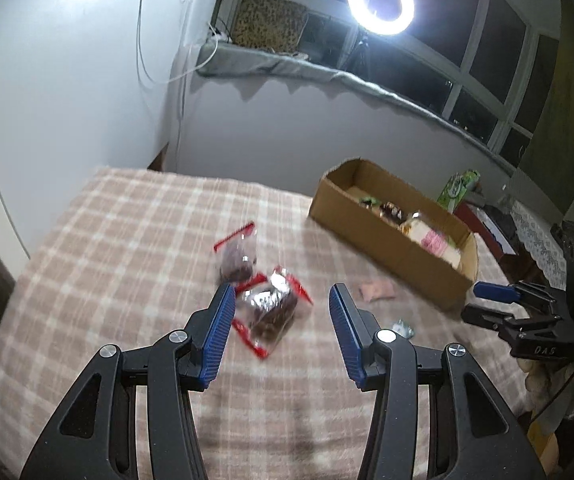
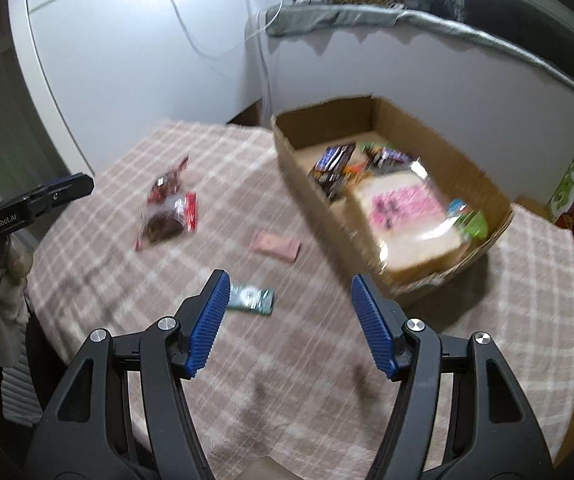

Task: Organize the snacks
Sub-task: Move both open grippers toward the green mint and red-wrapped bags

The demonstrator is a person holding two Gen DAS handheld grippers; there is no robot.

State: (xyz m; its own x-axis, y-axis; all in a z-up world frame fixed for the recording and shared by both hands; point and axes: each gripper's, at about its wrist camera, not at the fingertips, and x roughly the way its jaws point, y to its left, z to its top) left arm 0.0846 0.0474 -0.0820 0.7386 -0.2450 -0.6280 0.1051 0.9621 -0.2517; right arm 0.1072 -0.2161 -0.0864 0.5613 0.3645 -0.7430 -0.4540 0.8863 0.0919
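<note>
Grippers apart and empty, left gripper (image 1: 281, 320) above two red-edged bags (image 1: 265, 304), right gripper (image 2: 289, 320) near green packet (image 2: 251, 300), pink packet (image 2: 275, 246) beyond, box (image 2: 487, 184) far right.

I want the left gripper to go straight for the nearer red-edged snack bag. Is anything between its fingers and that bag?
Nothing visible is. The left gripper is open and empty, and the nearer red-edged bag lies on the checked cloth just beyond its fingertips, with only bare cloth before it. The second red-edged bag lies behind it.
</note>
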